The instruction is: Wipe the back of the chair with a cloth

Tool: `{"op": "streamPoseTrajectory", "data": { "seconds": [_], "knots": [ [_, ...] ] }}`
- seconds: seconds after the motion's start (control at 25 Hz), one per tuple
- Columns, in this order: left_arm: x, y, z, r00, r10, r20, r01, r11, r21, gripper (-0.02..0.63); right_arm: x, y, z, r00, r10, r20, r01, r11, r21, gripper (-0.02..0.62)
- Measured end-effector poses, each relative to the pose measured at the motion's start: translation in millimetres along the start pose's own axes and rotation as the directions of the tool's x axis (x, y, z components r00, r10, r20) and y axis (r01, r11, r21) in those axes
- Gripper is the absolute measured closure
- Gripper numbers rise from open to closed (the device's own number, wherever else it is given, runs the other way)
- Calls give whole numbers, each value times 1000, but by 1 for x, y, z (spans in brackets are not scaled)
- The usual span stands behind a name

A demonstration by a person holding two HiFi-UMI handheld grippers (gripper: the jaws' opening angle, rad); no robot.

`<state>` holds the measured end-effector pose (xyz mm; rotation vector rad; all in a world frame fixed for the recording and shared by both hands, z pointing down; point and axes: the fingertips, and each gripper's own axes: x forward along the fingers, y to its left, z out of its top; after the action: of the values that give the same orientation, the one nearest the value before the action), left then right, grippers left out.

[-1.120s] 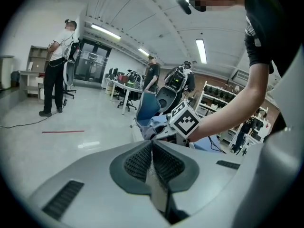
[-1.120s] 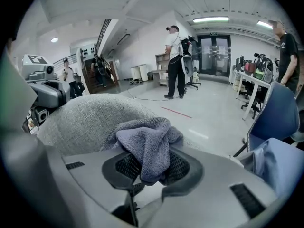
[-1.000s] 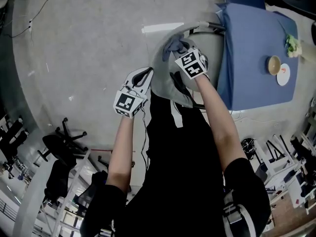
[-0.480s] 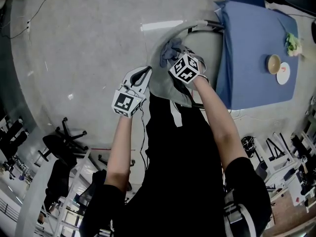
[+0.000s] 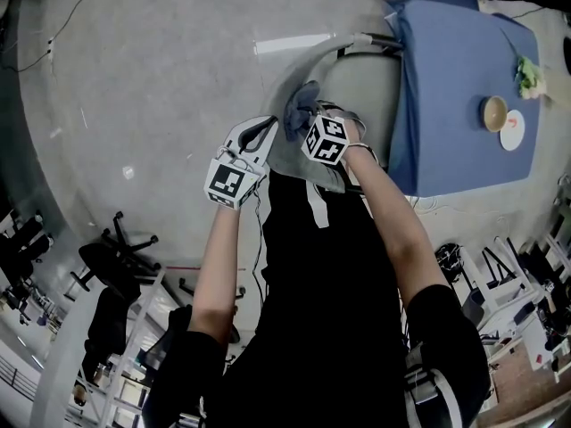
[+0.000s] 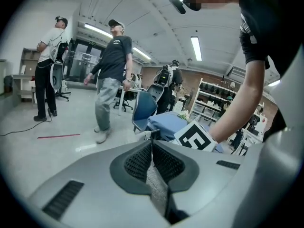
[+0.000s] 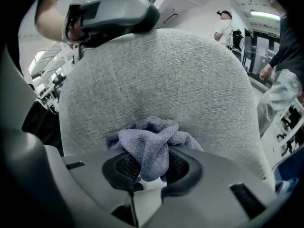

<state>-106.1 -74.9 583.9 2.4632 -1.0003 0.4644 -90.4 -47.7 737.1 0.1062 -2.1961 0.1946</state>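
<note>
Head view: table (image 5: 455, 105) with a blue cover stands just beside the chair. Grey chair back (image 7: 156, 65) curves in front of the person. Jaws of the left gripper (image 6: 152, 158) are pressed together on the chair back's fabric edge. Jaws of the right gripper (image 7: 149, 165) pinch a bunched blue-grey cloth (image 7: 148, 139), which touches the chair back.

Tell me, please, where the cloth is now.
In the right gripper view, the cloth is clamped in the right gripper, low at centre, against the grey chair back.
</note>
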Motion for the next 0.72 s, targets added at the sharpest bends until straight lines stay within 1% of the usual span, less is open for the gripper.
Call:
{"op": "streamPoseTrajectory", "data": {
  "seconds": [0.16, 0.32, 0.44, 0.52, 0.72],
  "knots": [
    [2, -1, -1, 1000, 2, 5, -2, 1000, -2, 578, 5, 24, -10, 998, 56, -13, -56, 998, -39, 474],
    [3, -2, -2, 1000, -2, 5, 2, 1000, 2, 578, 7, 56, -25, 993, 104, -52, -111, 983, -149, 476],
    [0, -2, -1, 1000, 0, 5, 0, 1000, 2, 578, 8, 82, -36, 987, 136, -84, -150, 968, -200, 476],
    [-1, -3, -1, 1000, 0, 6, 0, 1000, 4, 578, 7, 95, -44, 984, 148, -102, -168, 960, -223, 476],
    [1, -1, -1, 1000, 1, 14, -1, 1000, 11, 578, 6, 116, -67, 975, 176, -134, -204, 949, -241, 477]
  ]
}}
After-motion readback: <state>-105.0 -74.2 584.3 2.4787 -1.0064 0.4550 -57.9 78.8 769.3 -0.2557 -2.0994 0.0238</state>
